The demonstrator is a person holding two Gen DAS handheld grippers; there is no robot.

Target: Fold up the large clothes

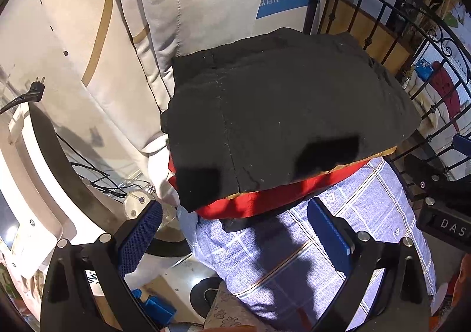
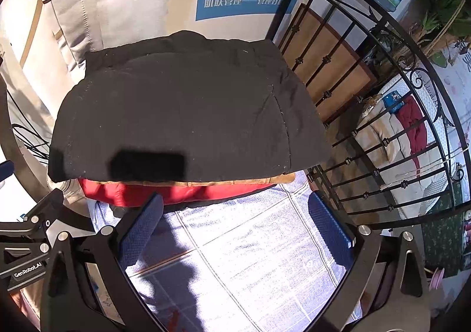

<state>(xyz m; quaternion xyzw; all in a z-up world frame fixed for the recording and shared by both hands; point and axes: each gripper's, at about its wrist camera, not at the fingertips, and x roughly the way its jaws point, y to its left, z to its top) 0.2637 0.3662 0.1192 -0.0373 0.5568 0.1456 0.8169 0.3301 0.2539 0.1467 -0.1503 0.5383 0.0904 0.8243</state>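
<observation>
both grippers, left gripper (image 1: 235, 232) and right gripper (image 2: 235, 229), are held wide and empty. black garment (image 2: 182, 108) is found folded atop red garment (image 2: 176, 192); folding is judged complete, withdrawal being called for next.

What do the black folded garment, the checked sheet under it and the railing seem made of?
Black folded garment: matte, lint-flecked, stitched seam; probably thick cotton or fleece. Checked sheet: thin woven fabric, likely cotton. Railing: black-painted metal, scrolled bars.

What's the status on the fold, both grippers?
Left gripper open, empty. Right gripper open, empty. Black garment folded, stacked on red one, on checked sheet. Nothing in the way.
</observation>
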